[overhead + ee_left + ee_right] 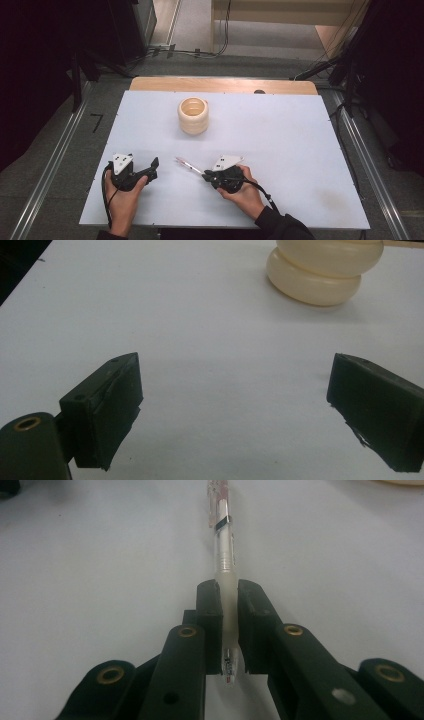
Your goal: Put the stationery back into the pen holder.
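Note:
A clear pen (186,164) with a red-printed barrel lies low over the white table, and my right gripper (206,175) is shut on its grip end. In the right gripper view the pen (222,535) runs straight out from between the two black jaws of the right gripper (228,592). A cream ribbed cup (193,115) stands upright farther back at the table's middle. My left gripper (154,166) rests at the front left, open, with nothing between its jaws. In the left gripper view the left gripper (235,390) faces bare table, with the cup (320,270) beyond at upper right.
The white table top (280,135) has a wooden strip (220,84) along its far edge. Dark stands and cables are on the floor beyond the table and at both sides.

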`<state>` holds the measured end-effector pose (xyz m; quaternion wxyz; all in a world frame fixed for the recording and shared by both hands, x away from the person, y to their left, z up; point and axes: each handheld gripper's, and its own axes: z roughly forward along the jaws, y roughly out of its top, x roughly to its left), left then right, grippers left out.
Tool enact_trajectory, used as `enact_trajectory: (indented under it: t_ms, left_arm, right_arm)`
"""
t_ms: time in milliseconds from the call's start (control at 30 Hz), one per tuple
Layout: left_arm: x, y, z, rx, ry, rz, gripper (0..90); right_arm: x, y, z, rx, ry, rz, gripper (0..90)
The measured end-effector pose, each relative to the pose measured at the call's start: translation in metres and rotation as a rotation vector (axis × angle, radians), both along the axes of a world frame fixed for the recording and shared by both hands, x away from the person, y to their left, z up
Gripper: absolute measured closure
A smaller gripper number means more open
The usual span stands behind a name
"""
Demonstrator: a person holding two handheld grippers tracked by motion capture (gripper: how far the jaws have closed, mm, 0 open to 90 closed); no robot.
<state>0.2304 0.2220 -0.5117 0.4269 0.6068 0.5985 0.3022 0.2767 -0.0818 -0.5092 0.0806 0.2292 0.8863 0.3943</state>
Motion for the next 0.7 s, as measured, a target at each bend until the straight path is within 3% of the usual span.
enact_trajectory:
  t_ms: [300,700]
  left_arm:
    - [0.000,0.000,0.000,0.002,0.002,0.002,8.4]
    - [0.000,-0.001,0.000,-0.002,0.002,0.000,8.4]
  right_arm:
    - [0.007,-0.010,0.010,0.015,-0.014,-0.023,78.8]
    - [0.022,-0.023,0.035,0.039,-0.039,-0.068,78.8]
